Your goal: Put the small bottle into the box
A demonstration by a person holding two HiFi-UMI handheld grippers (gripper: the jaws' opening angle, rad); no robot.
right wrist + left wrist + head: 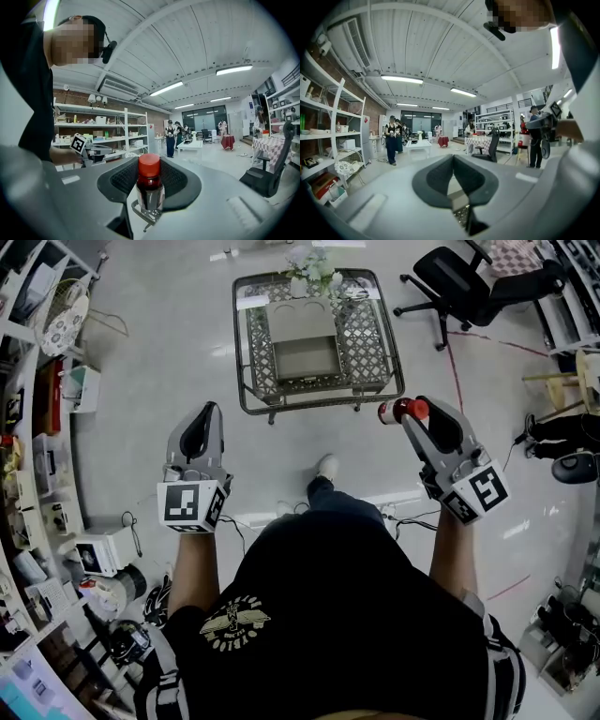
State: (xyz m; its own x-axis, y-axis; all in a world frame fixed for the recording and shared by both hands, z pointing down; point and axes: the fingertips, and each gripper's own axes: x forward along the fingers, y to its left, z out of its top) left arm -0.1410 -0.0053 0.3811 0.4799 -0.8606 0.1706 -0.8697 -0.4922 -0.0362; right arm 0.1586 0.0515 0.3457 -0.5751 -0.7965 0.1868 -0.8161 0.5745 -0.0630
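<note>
While the person stands a little short of the counter (367,345), the small bottle (150,186) is up in the air, clamped in the right claw (412,412).

Red cap, dark contents. The right claw's pads press on both sides of the bottle, which hangs near the counter's front right corner and well apart from the box (302,337). That box sits open in the middle of the lattice-topped counter, with flowers (314,262) at the far edge. The left claw (204,414) is off to the left over the floor, jaws together with nothing between them. A black office chair (466,282) stands further back on the right.
</note>
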